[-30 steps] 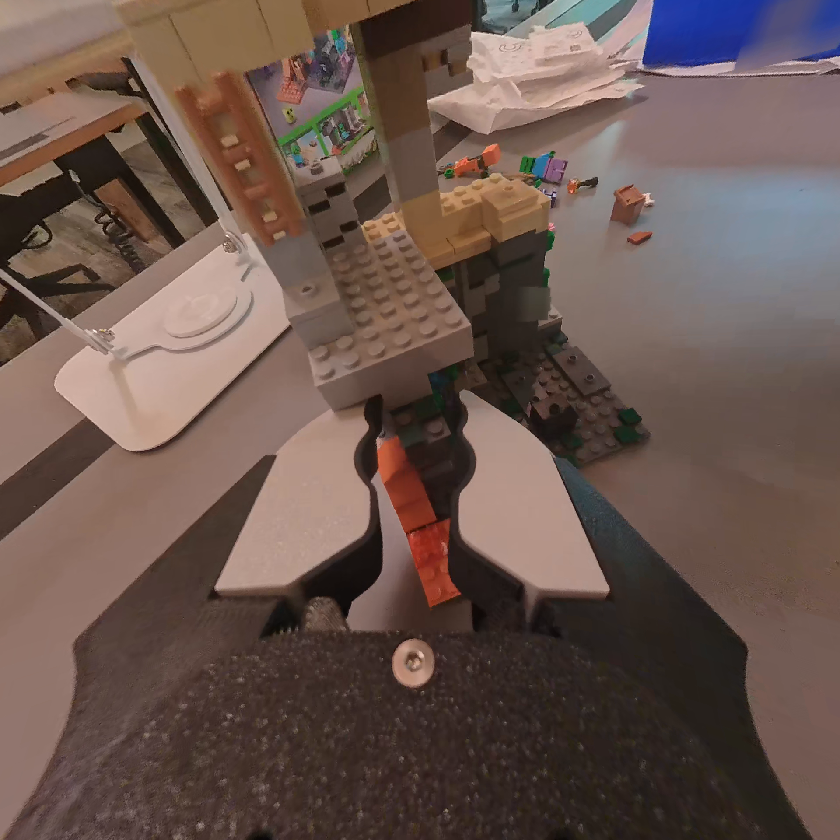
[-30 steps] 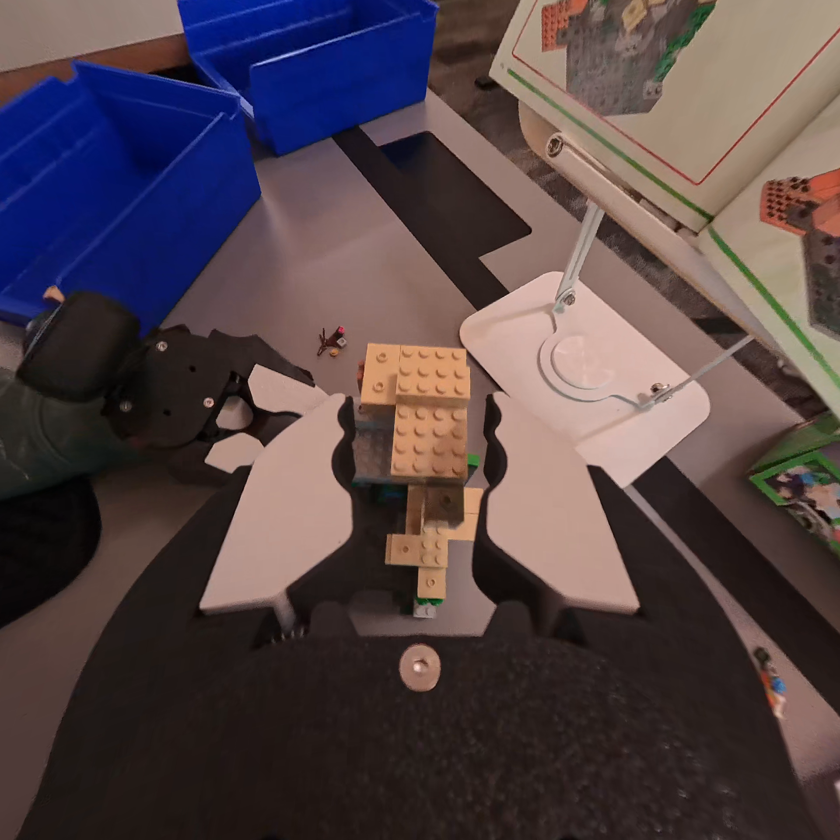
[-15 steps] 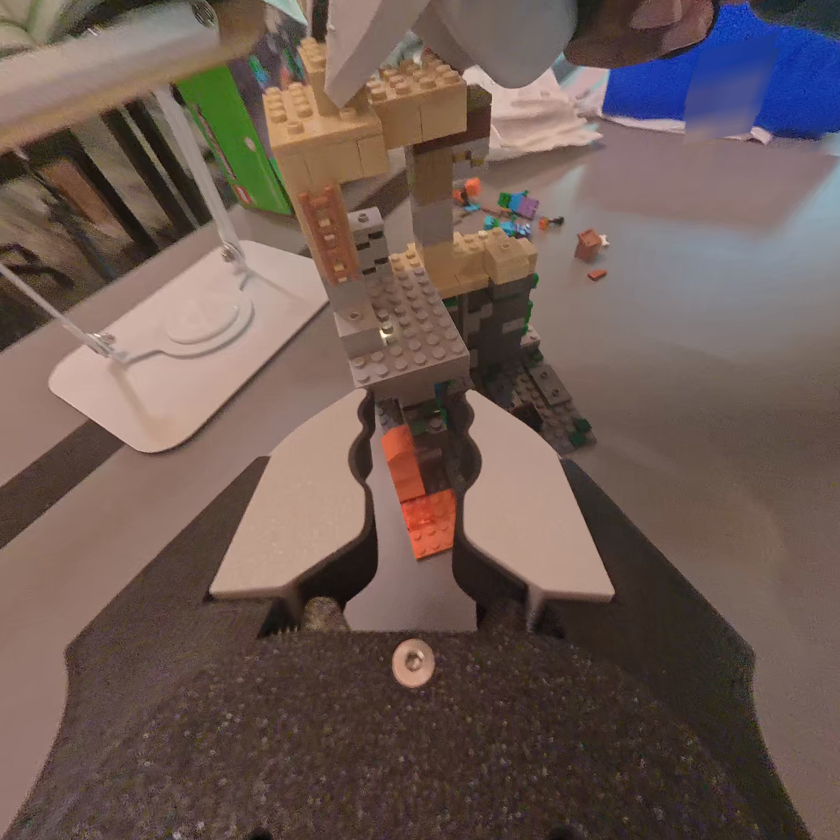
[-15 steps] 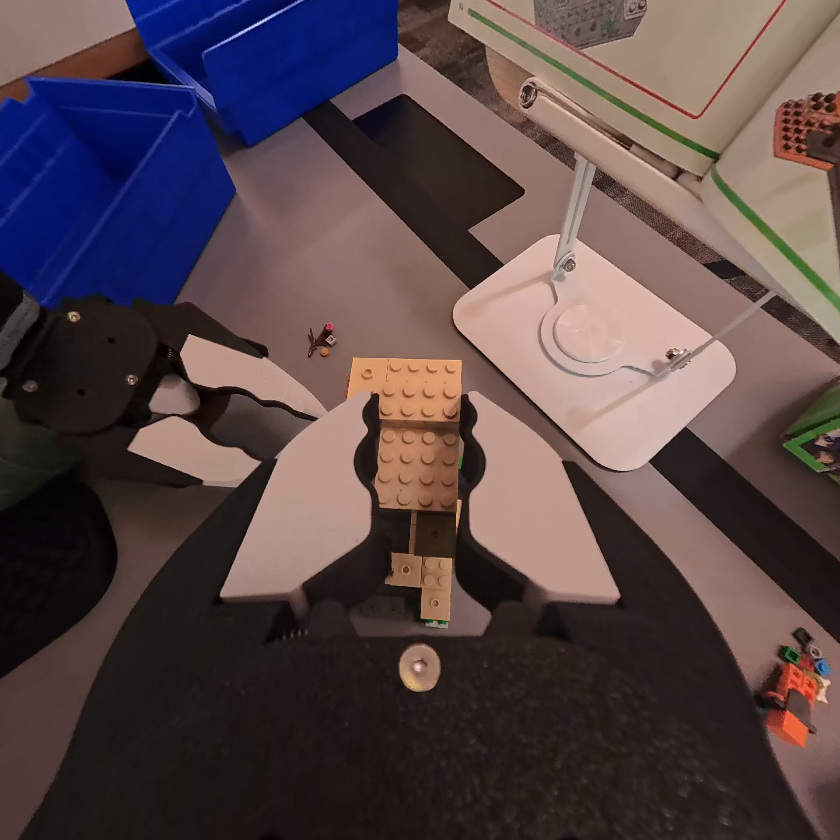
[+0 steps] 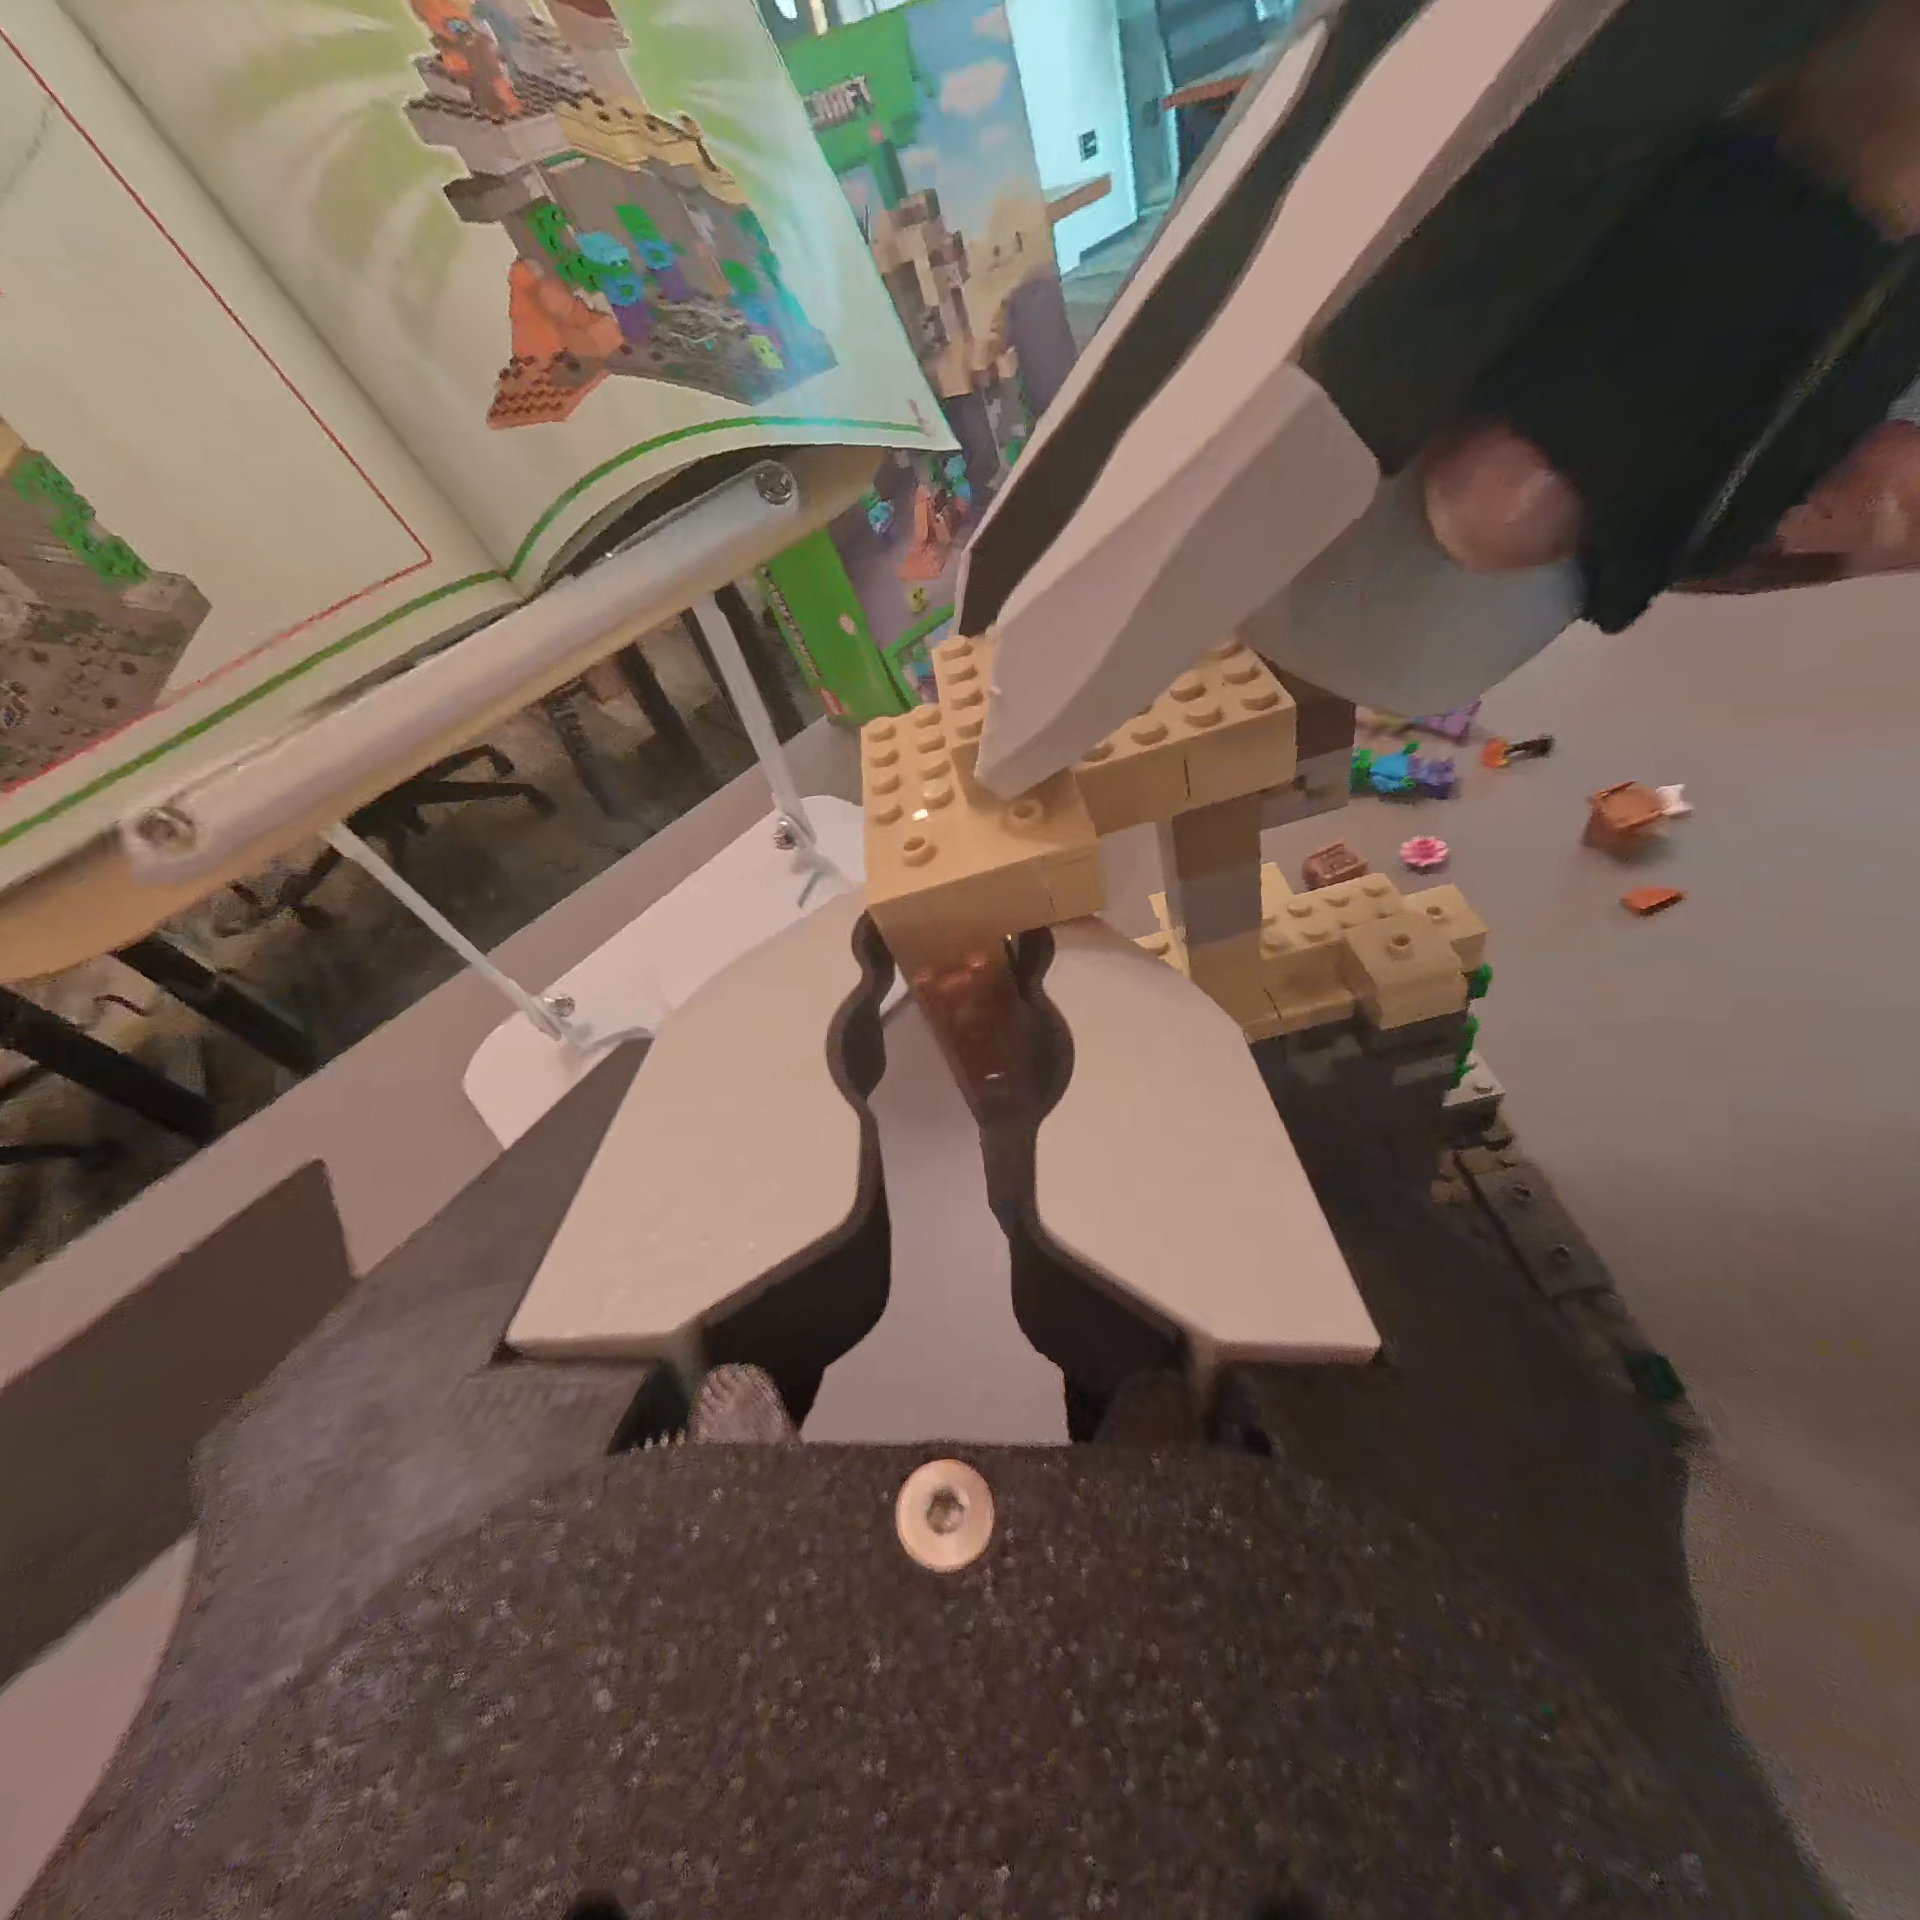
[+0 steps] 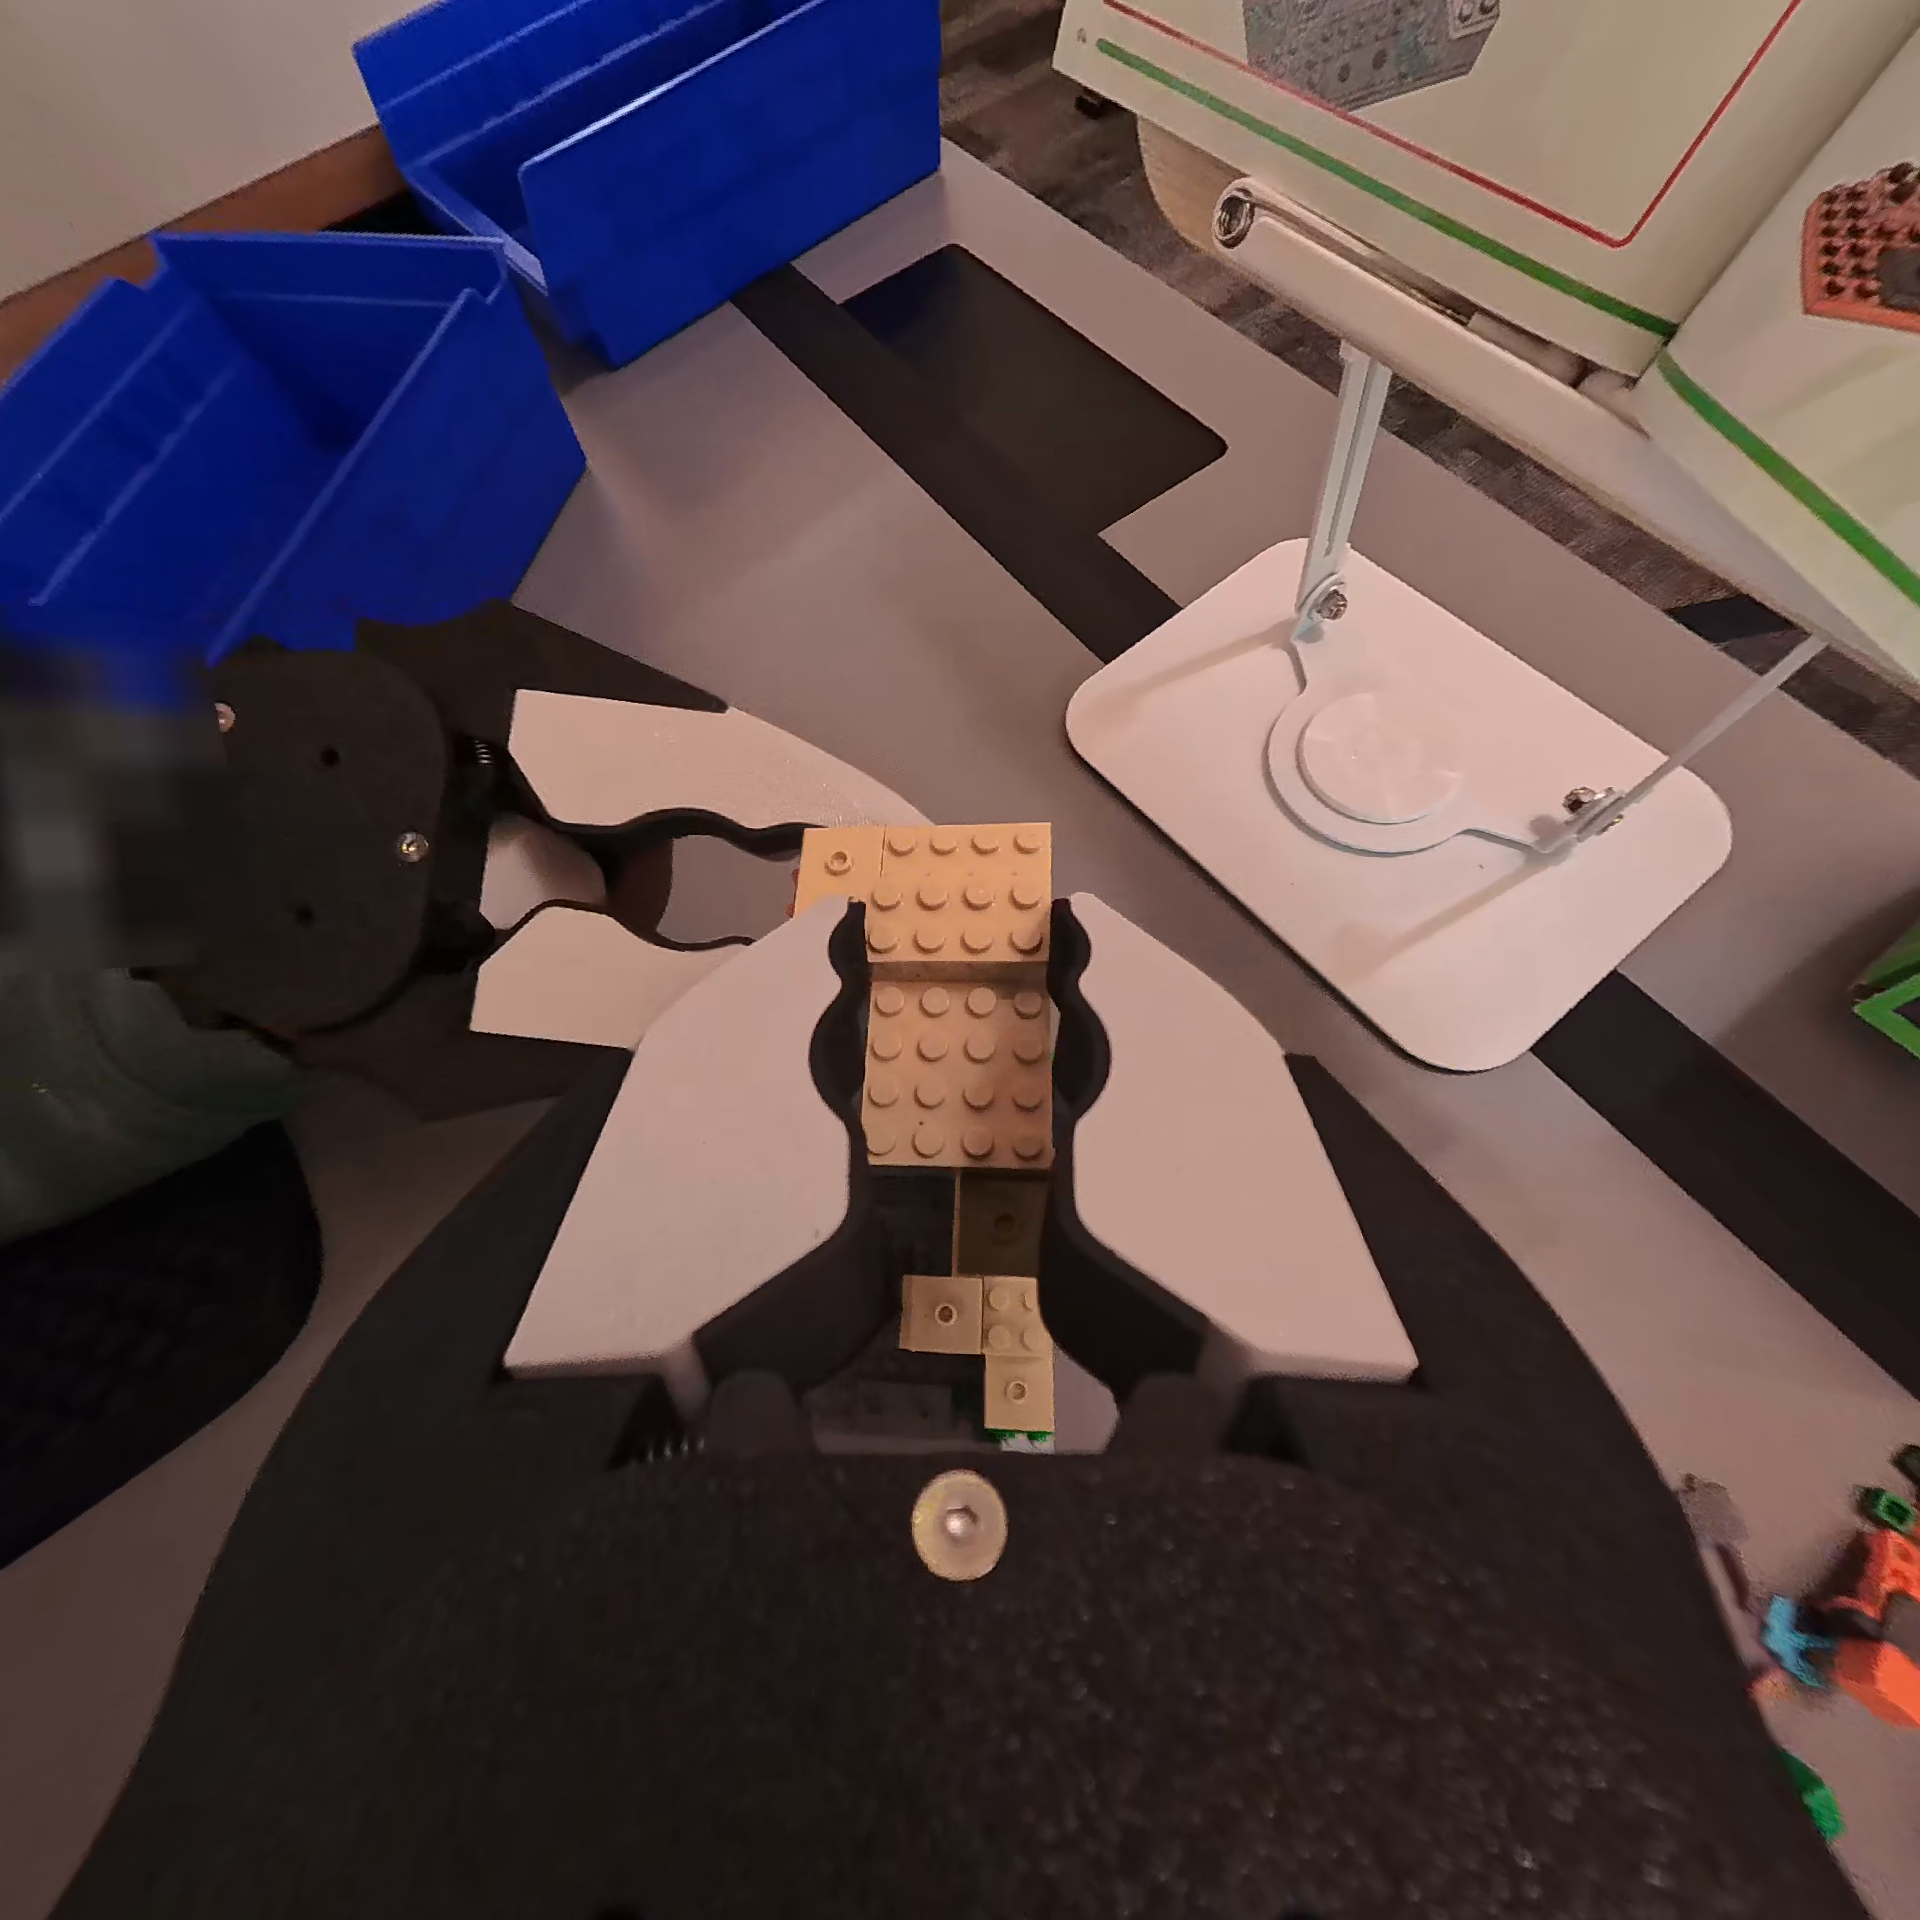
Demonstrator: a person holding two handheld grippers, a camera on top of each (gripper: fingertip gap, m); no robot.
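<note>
A grey table [image 6: 727, 540] carries everything. On it, two blue bins [image 6: 312, 436] stand at the far left in the right wrist view, and a white stand [image 6: 1392, 790] holds an open instruction booklet [image 5: 312, 312] with printed pictures of a brick model. A green-edged box [image 5: 914, 312] behind the stand bears a brand logo, which I leave unread. The brick model [image 5: 1226, 894] sits mid-table, grey and dark below, with a tan studded top [image 6: 961, 997]. The right gripper [image 6: 956, 914] comes from above, its white fingers [image 6: 727, 1122] clamped against both sides of that tan top. The left gripper [image 5: 951, 945] reaches in level from the side, its jaws narrowed around a brown ladder piece [image 5: 977, 1023] under the tan overhang; whether they truly pinch it cannot be told. Small loose pieces [image 5: 1621, 831] lie scattered beyond the model, well apart from both tools
</note>
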